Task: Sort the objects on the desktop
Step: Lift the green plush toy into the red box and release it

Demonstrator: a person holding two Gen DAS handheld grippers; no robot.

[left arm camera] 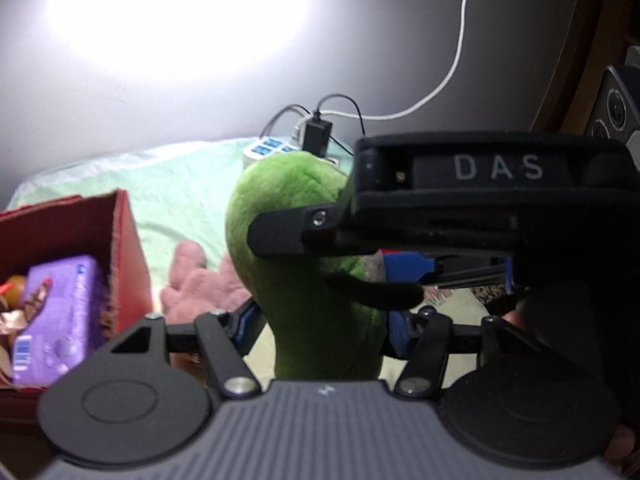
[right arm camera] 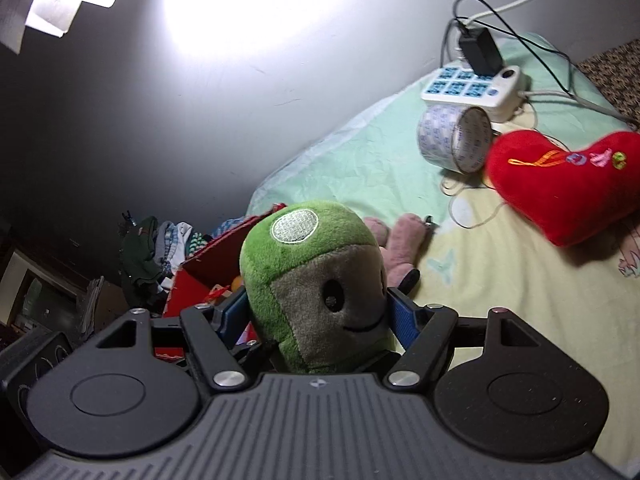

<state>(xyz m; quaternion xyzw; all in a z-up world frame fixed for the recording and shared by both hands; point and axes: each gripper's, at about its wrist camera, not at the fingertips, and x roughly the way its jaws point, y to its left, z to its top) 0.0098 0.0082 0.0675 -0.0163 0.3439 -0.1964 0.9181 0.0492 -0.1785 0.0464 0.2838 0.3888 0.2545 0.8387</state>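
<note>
Plush toys number three: one green plush (right arm camera: 312, 280), one pink plush (right arm camera: 400, 240) and one red heart-shaped cushion (right arm camera: 560, 184). There is one red cardboard box (left arm camera: 124, 256) with one purple packet (left arm camera: 60, 316) in it, plus one roll of tape (right arm camera: 456, 140), one white power strip (right arm camera: 476, 88) carrying one black adapter (right arm camera: 480, 54), and one white cable (left arm camera: 460, 40) along the wall. Two tools are in sight, the left tool (left arm camera: 320, 328) and the right tool (right arm camera: 316, 316), and one heap of clothes (right arm camera: 160, 252) lies beyond the box
</note>
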